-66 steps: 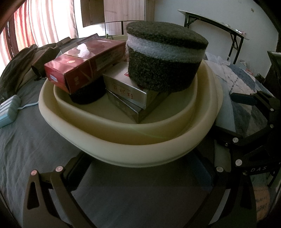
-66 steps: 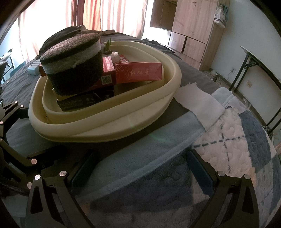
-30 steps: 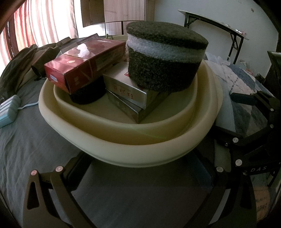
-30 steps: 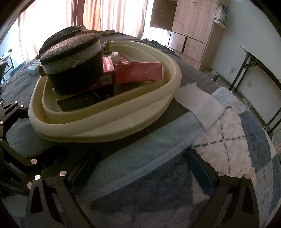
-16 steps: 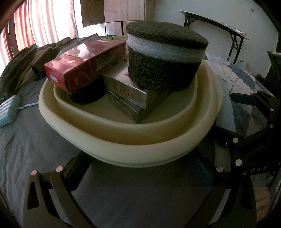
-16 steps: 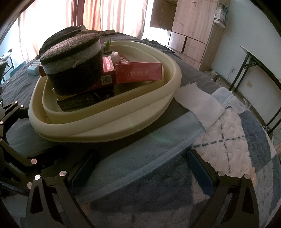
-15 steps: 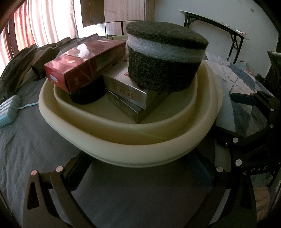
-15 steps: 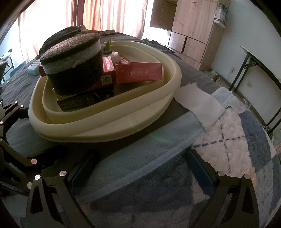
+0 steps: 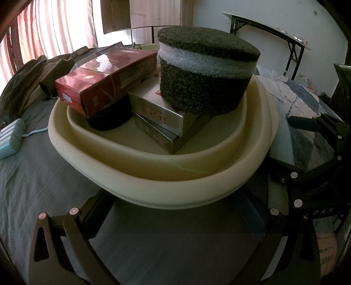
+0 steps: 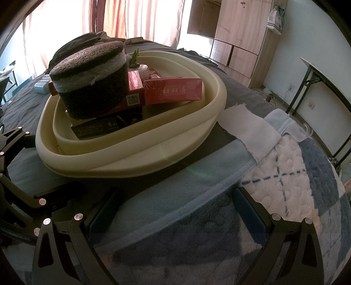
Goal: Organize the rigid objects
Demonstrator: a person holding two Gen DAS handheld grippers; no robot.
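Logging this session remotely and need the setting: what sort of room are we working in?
Most likely a bedroom. The cream basin sits on a bed with a quilted blue blanket, a wooden wardrobe stands against the wall, and curtains cover the window.

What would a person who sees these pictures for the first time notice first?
Probably the cream basin on the bed, piled with boxes. A round dark foam block with a pale band sits highest, on silver boxes, and a red carton leans beside it over the basin's rim. Both tongs, left and right, stand open and empty before the basin.
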